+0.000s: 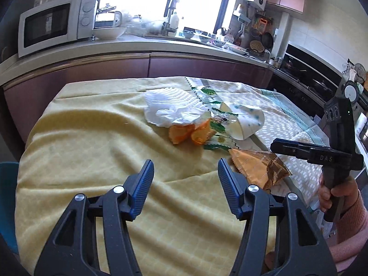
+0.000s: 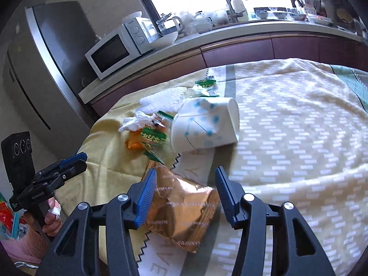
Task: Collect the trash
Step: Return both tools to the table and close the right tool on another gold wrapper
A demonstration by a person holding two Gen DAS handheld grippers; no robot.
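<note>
Two grippers over the cloth-covered table, both agape and holding nothing. Right gripper straddles the brown snack wrapper, which lies flat on the cloth btwn the blue pads; left pad looks to be brushing its edge, far pad stands clear, so no grip yet. Left gripper hovers over bare yellow cloth, jaws wide, nothing btwn them.

Rest of the trash sits just beyond: tipped paper cup, crumpled tissue, orange peel, green-and-white wrappers (all bunched, touching or overlapping).

Step in hand, I'd judge: pinch the brown wrapper. To do it well, drop the pads right down to the cloth, centre on the puffed middle, close slowly; foil is slippery and could squirt out. Avoid snagging the cloth's folds w/ the tips.
</note>
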